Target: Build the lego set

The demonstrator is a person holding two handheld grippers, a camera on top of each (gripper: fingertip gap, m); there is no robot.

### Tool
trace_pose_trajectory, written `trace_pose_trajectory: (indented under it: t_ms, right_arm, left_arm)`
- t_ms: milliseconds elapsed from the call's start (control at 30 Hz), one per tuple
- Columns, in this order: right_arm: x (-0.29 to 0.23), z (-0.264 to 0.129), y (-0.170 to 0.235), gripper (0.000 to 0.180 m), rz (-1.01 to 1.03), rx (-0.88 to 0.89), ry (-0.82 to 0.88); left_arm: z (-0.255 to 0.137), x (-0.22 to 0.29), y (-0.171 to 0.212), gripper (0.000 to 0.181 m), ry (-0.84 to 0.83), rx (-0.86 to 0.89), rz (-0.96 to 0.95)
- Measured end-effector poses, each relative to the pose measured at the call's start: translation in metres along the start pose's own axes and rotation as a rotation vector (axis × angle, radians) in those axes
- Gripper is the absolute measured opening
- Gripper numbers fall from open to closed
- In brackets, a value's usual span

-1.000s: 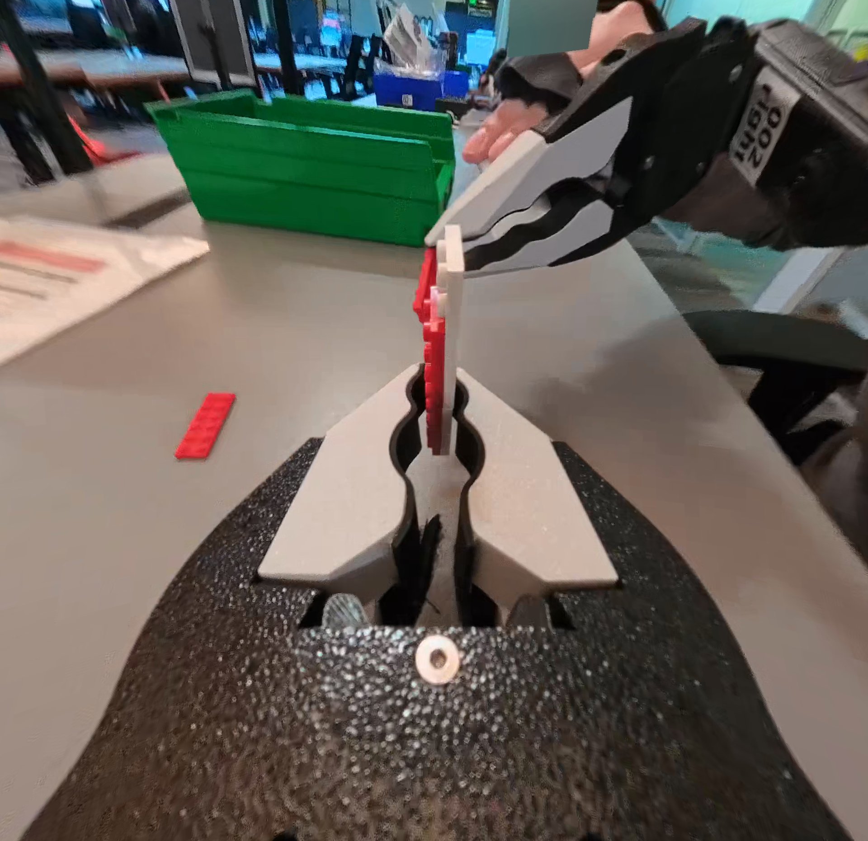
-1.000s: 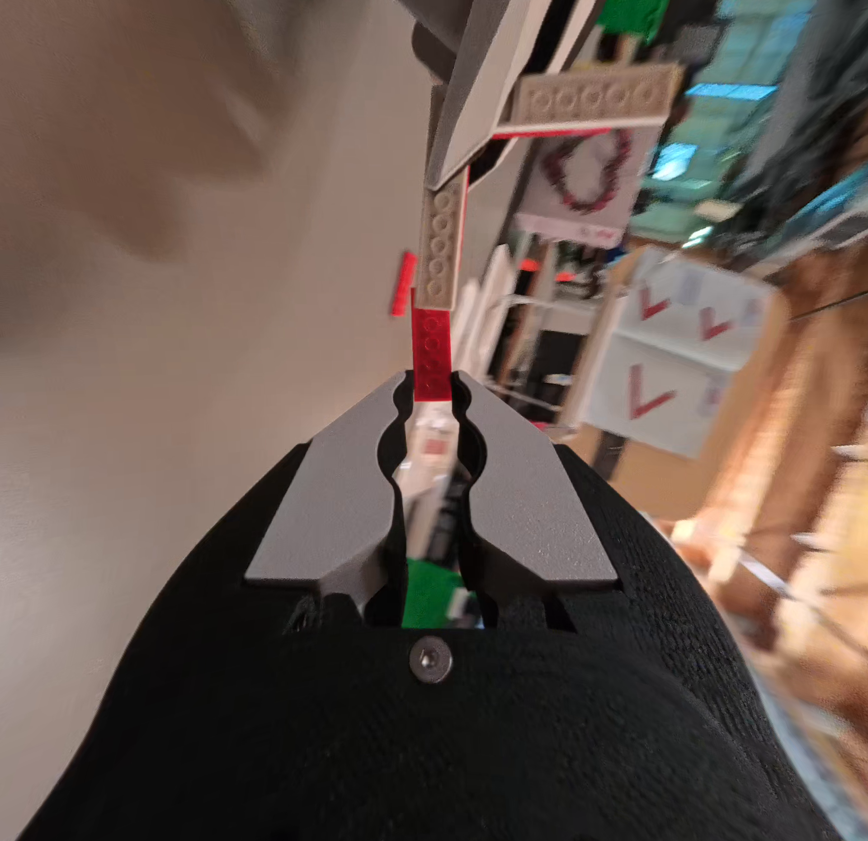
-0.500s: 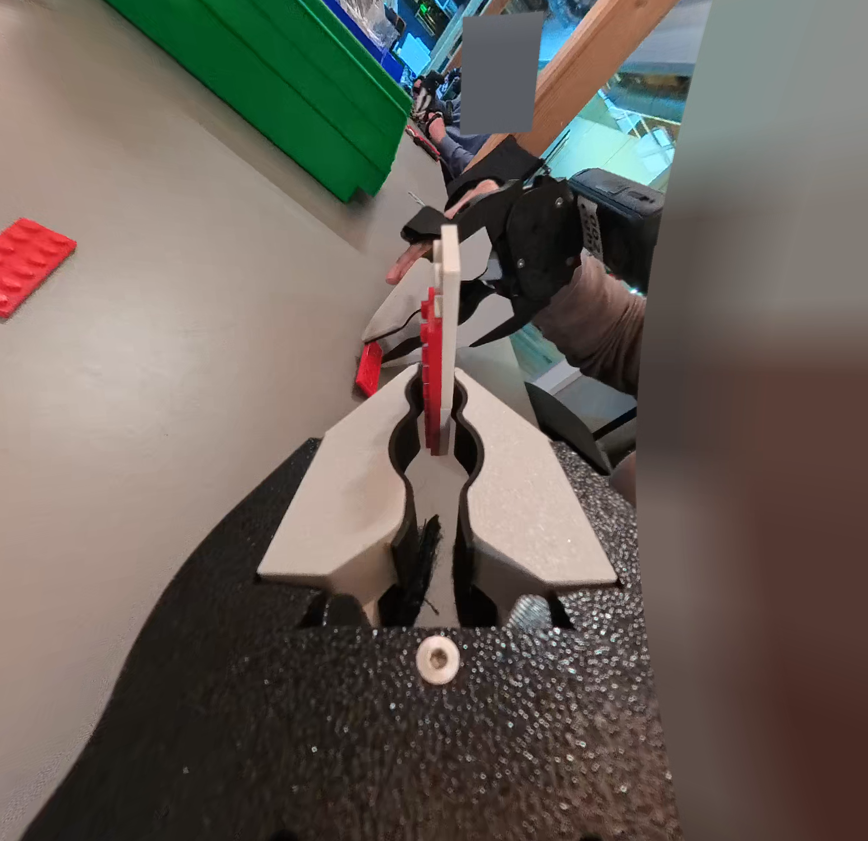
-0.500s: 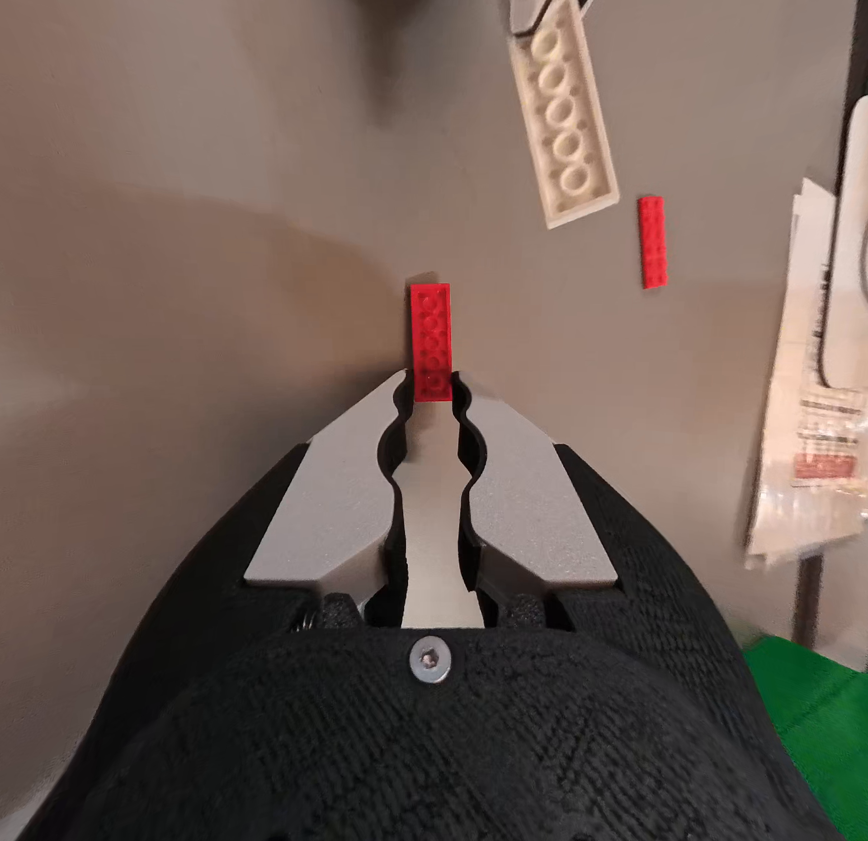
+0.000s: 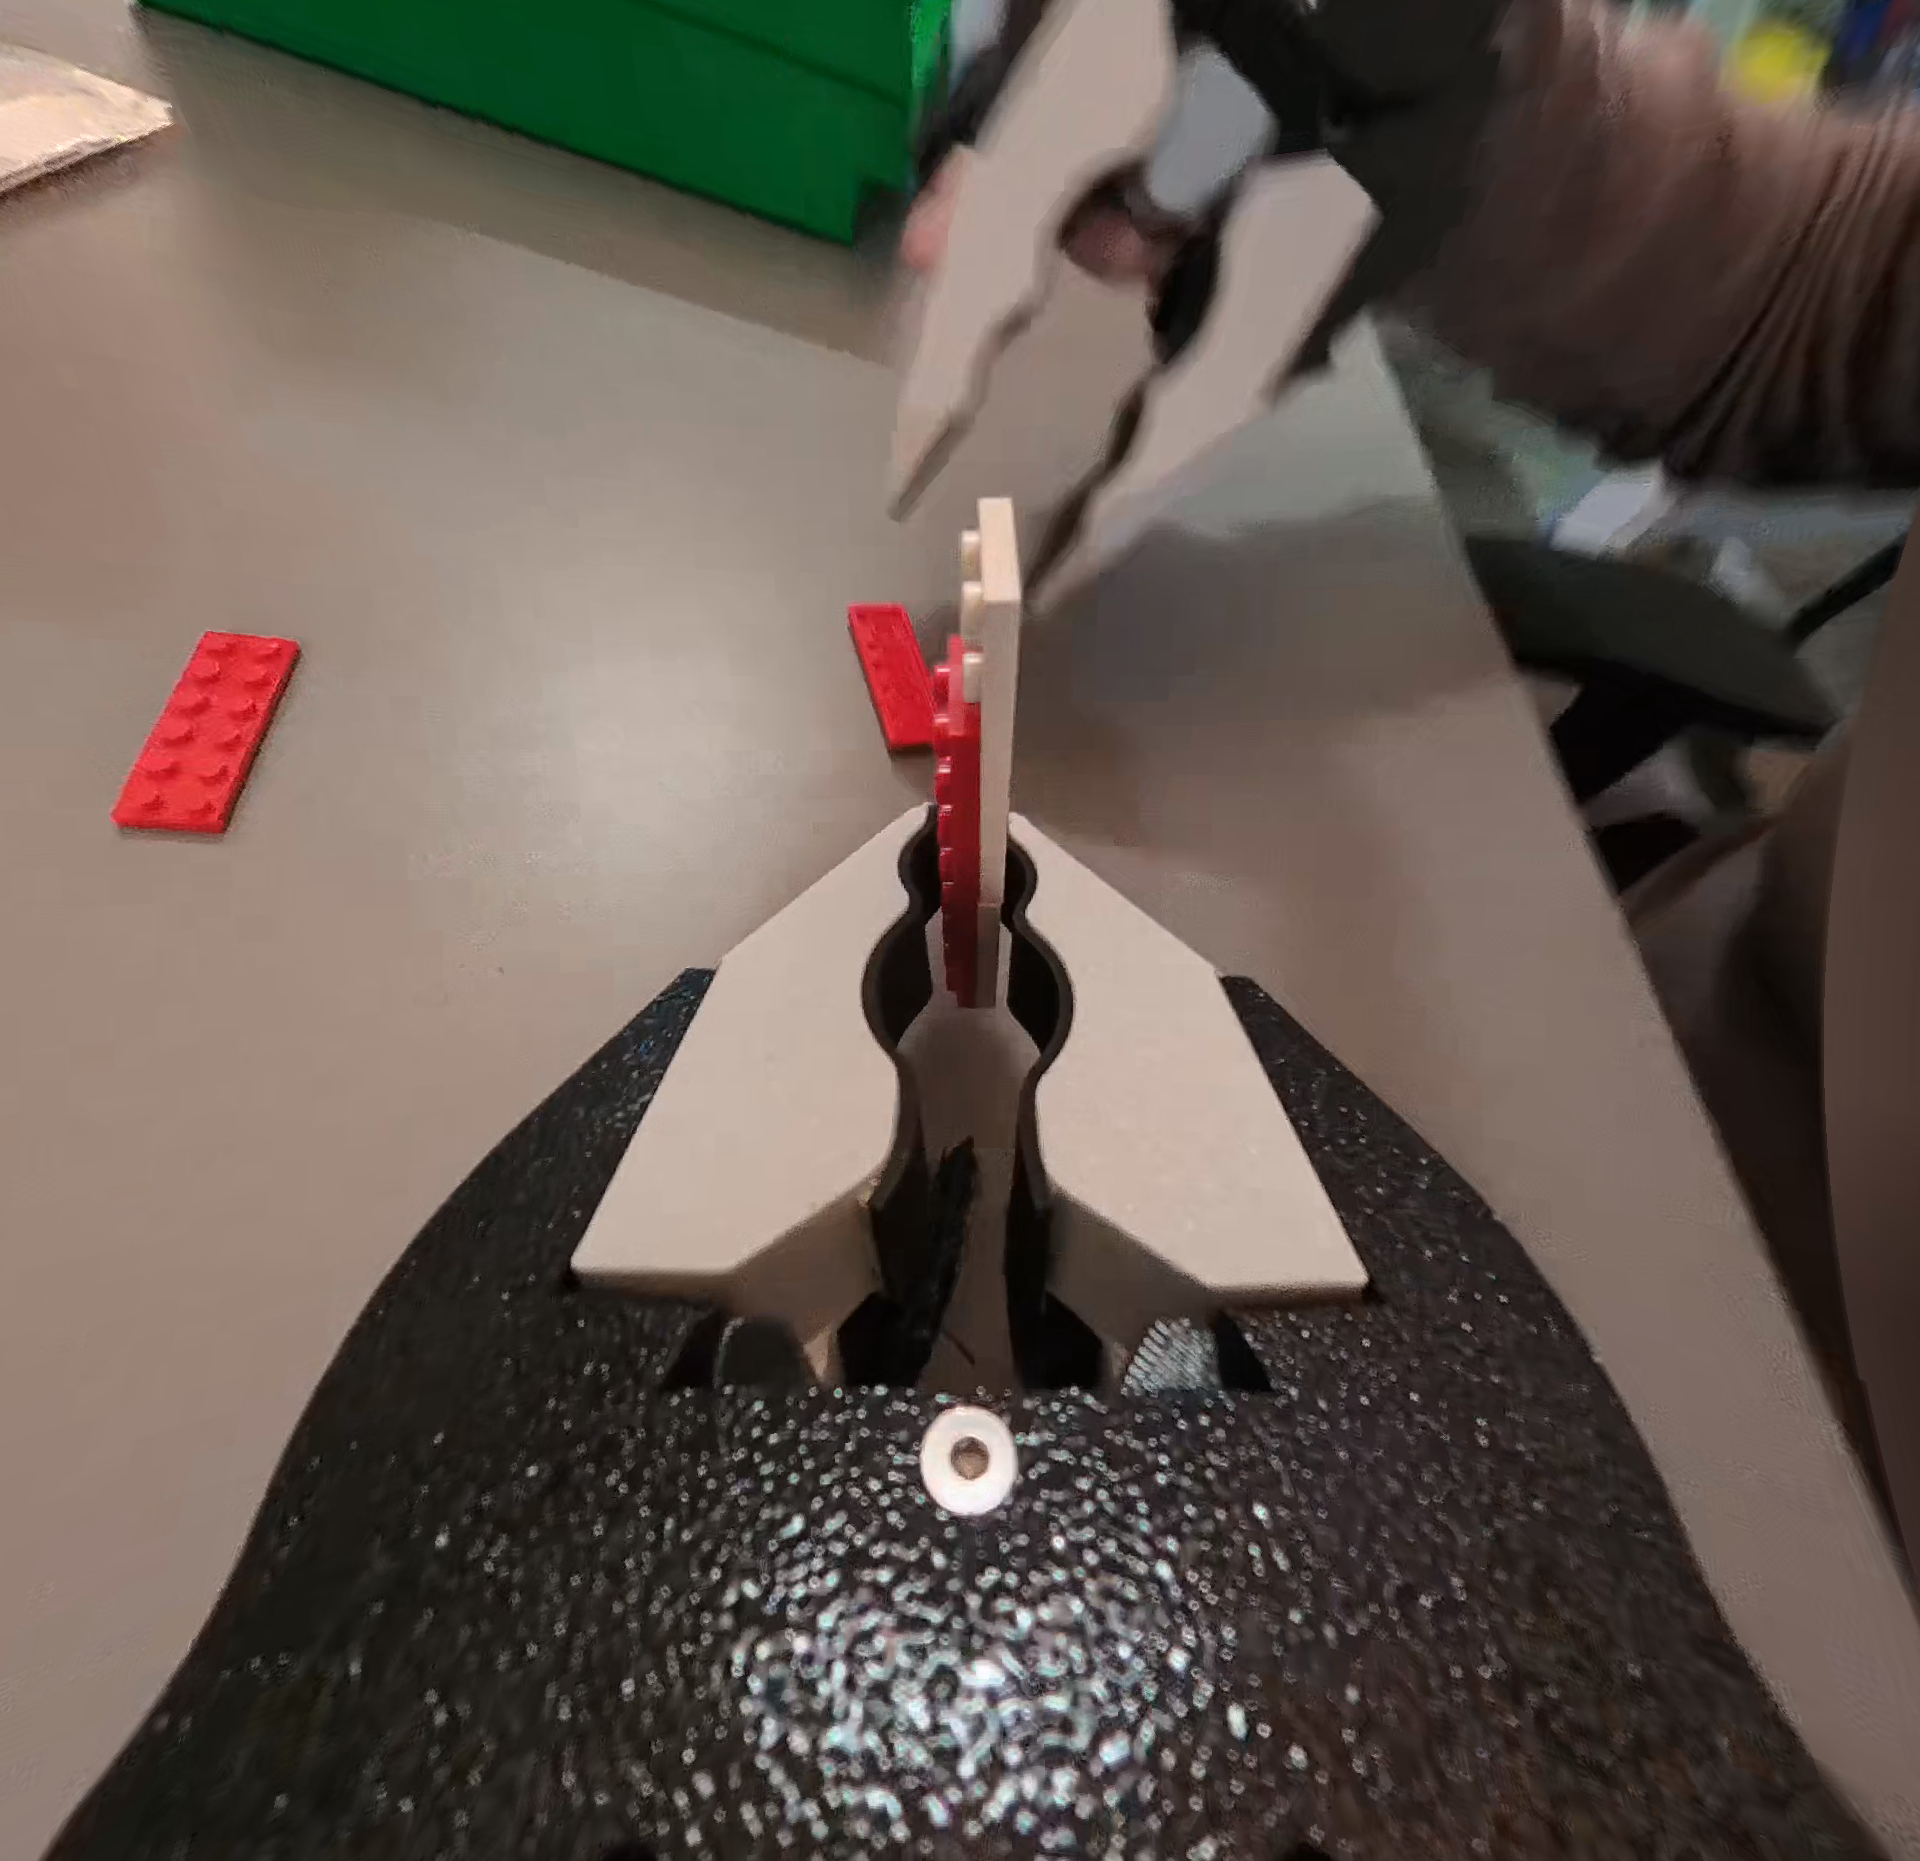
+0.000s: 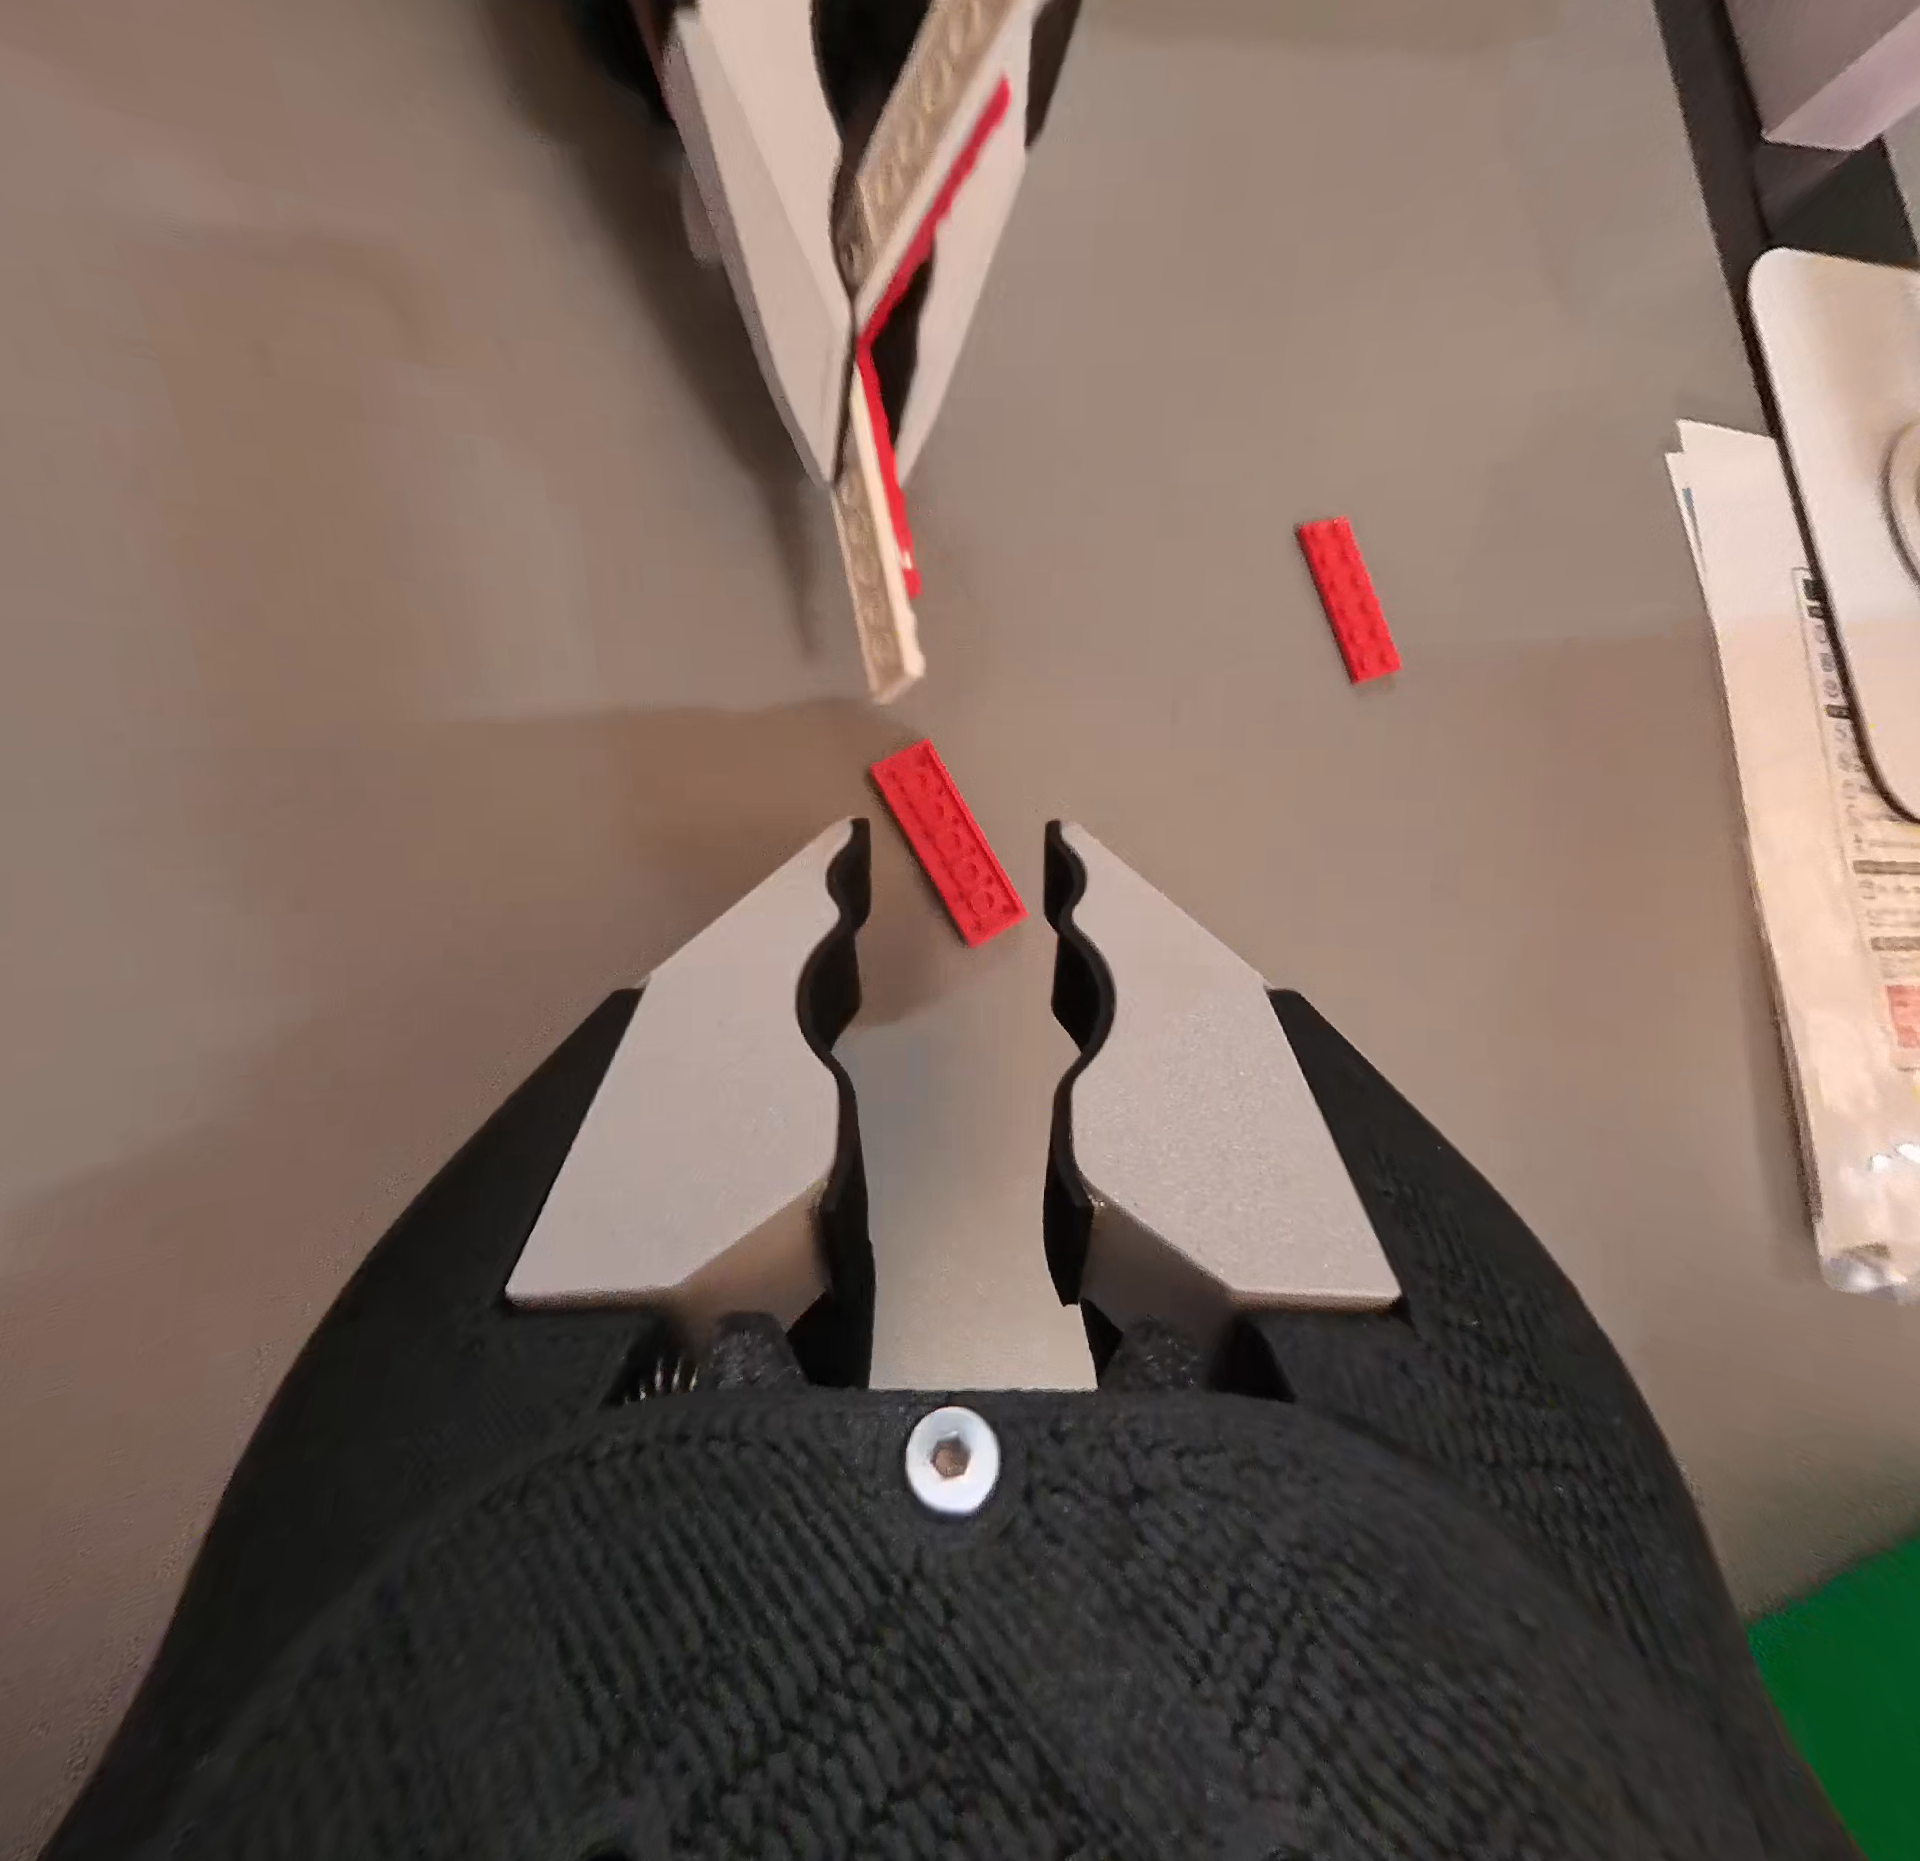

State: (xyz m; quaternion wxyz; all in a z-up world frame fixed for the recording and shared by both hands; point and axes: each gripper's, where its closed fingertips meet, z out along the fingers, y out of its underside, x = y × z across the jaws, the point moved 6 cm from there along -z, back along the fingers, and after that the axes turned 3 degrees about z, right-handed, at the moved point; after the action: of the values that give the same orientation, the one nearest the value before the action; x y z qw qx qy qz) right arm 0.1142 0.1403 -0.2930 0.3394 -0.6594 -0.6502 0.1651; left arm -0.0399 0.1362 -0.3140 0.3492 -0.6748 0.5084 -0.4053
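Left gripper is clamped on the stiff, light white-and-red stacked plastic plate assembly, centre frame. Right gripper, jaws apart, holds nothing; the thin flat red studded plate is best pinched across its long edges.

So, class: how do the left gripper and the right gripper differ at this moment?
The left gripper is shut on the white-and-red plate assembly, held on edge above the table. The right gripper is open and empty, over a loose red plate. Both have grey fingers on black bodies.
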Motion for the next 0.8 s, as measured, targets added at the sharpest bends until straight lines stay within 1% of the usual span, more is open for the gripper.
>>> trace_pose_trajectory:
  t_ms: [33, 100, 167, 233, 267, 333, 400, 600, 633, 667, 700, 733, 800]
  right_arm:
    - [0.001, 0.001, 0.002, 0.031, -0.024, -0.014, -0.011]
    - [-0.003, 0.005, 0.000, 0.032, -0.032, 0.013, -0.113]
    - [-0.006, 0.007, -0.010, 0.032, 0.049, 0.084, -0.236]
    - [-0.006, 0.010, -0.022, 0.025, 0.127, 0.141, -0.312]
    - [-0.007, 0.012, -0.024, 0.023, 0.116, 0.133, -0.319]
    - [-0.008, 0.020, -0.024, 0.017, 0.043, 0.068, -0.277]
    - [-0.010, 0.026, -0.024, 0.004, -0.006, 0.021, -0.240]
    - [-0.014, 0.031, -0.022, 0.004, -0.014, -0.031, -0.191]
    - [-0.014, 0.032, -0.022, 0.015, -0.010, -0.037, -0.173]
    - [-0.014, 0.033, -0.022, 0.020, -0.006, -0.048, -0.163]
    - [-0.015, 0.033, -0.022, 0.018, -0.007, -0.052, -0.163]
    - [-0.017, 0.034, -0.024, 0.010, -0.016, -0.043, -0.164]
    - [-0.019, 0.034, -0.025, 0.007, -0.036, -0.046, -0.171]
  left_arm:
    - [0.000, 0.002, 0.002, 0.007, -0.009, -0.024, 0.039]
    - [0.002, 0.007, 0.002, 0.006, -0.015, -0.040, 0.148]
    - [0.004, 0.010, 0.002, 0.006, -0.038, -0.044, 0.238]
    - [0.007, 0.010, 0.003, 0.007, -0.073, -0.067, 0.284]
    - [0.007, 0.010, 0.003, 0.007, -0.086, -0.072, 0.299]
    - [0.008, 0.011, 0.003, 0.007, -0.080, -0.063, 0.299]
    - [0.007, 0.010, 0.003, 0.007, -0.082, -0.057, 0.292]
    - [0.008, 0.010, 0.005, 0.007, -0.091, -0.077, 0.287]
    - [0.008, 0.011, 0.004, 0.006, -0.089, -0.071, 0.288]
    - [0.008, 0.012, 0.004, 0.007, -0.074, -0.063, 0.289]
    - [0.009, 0.013, 0.003, 0.007, -0.065, -0.060, 0.290]
    - [0.009, 0.013, 0.004, 0.007, -0.067, -0.064, 0.295]
    - [0.010, 0.014, 0.005, 0.007, -0.073, -0.075, 0.298]
